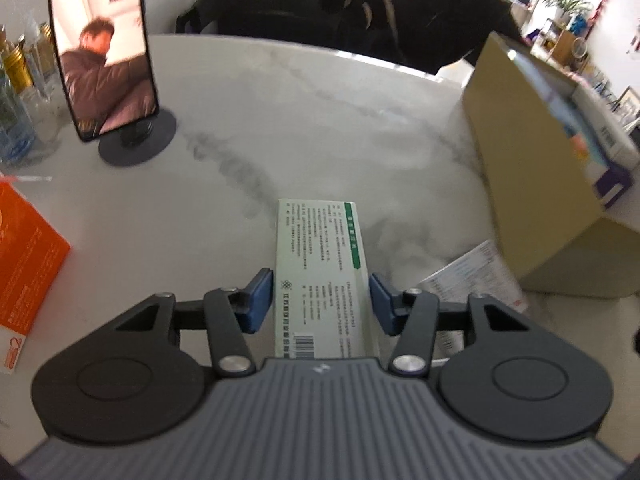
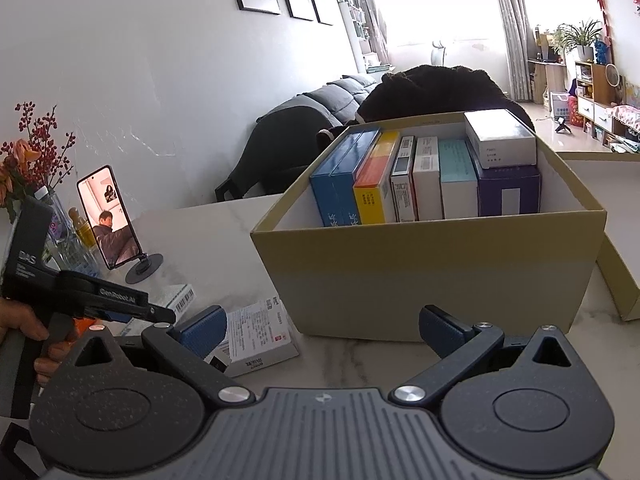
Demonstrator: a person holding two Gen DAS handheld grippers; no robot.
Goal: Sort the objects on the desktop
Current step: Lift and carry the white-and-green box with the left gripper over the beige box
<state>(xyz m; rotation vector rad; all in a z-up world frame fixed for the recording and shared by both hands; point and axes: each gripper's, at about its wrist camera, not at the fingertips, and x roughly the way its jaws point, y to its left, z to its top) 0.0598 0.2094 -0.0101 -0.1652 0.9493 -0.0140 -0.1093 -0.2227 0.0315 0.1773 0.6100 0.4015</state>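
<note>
- Your left gripper (image 1: 321, 300) clamps the green-and-white carton (image 1: 320, 264), lifted off the table (image 1: 320, 120)
- Your right gripper (image 2: 322, 332) gapes wide, holding nothing
- The cardboard box (image 2: 432, 272) holds a row already; a white packet (image 2: 256, 336) beside it remains

Orange box (image 1: 24, 268) cut off at left edge; green-white box (image 1: 320, 276) print too blurred (near end hidden).

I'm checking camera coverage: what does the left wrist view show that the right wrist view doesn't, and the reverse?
Only the left wrist view shows the left gripper shut on the green-and-white box, and the orange box. Only the right wrist view shows the packed boxes standing inside the cardboard box, and the open right gripper. Both show the phone on its stand, the marble table and the white box.
</note>
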